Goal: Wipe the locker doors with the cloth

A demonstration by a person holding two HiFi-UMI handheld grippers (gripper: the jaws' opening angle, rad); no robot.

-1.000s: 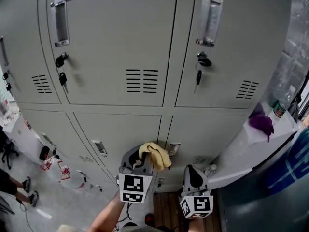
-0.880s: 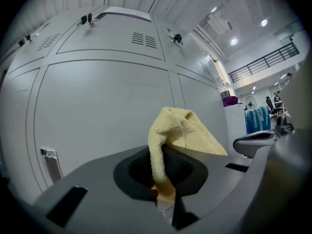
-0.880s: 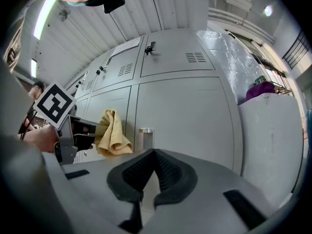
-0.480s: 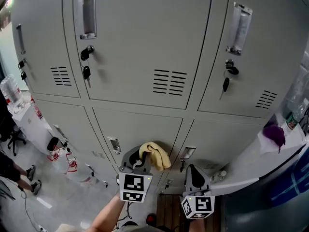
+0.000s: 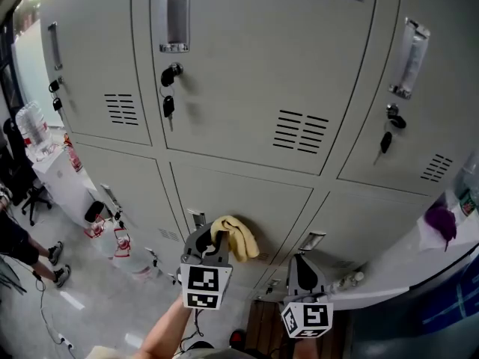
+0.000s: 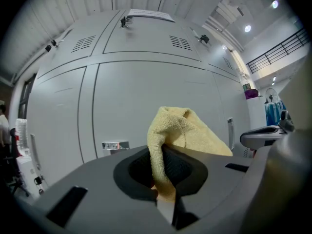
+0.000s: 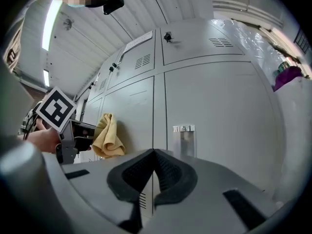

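Observation:
A bank of grey locker doors [image 5: 254, 73] fills the head view, with keys hanging in the upper locks. My left gripper [image 5: 213, 249] is shut on a yellow cloth [image 5: 236, 237], which bunches out of its jaws just in front of a lower door [image 5: 232, 200]; contact with the door cannot be told. The cloth [image 6: 183, 135] rises from the jaws in the left gripper view. To the right, my right gripper [image 5: 301, 269] is shut and holds nothing. In the right gripper view the cloth [image 7: 108, 138] hangs at the left and the right gripper [image 7: 154, 172] points at a lower door handle [image 7: 184, 136].
A white ledge [image 5: 441, 256] at the right carries a purple object [image 5: 441, 223]. Water bottles [image 5: 34, 129] stand on a white stand at the left. A person's legs [image 5: 22, 256] are on the floor at far left. Wooden flooring [image 5: 262, 335] lies below the grippers.
The view has swung left: the lockers have slid right and down in the picture. Both grippers keep their places and their grip; the cloth stays in the left jaws.

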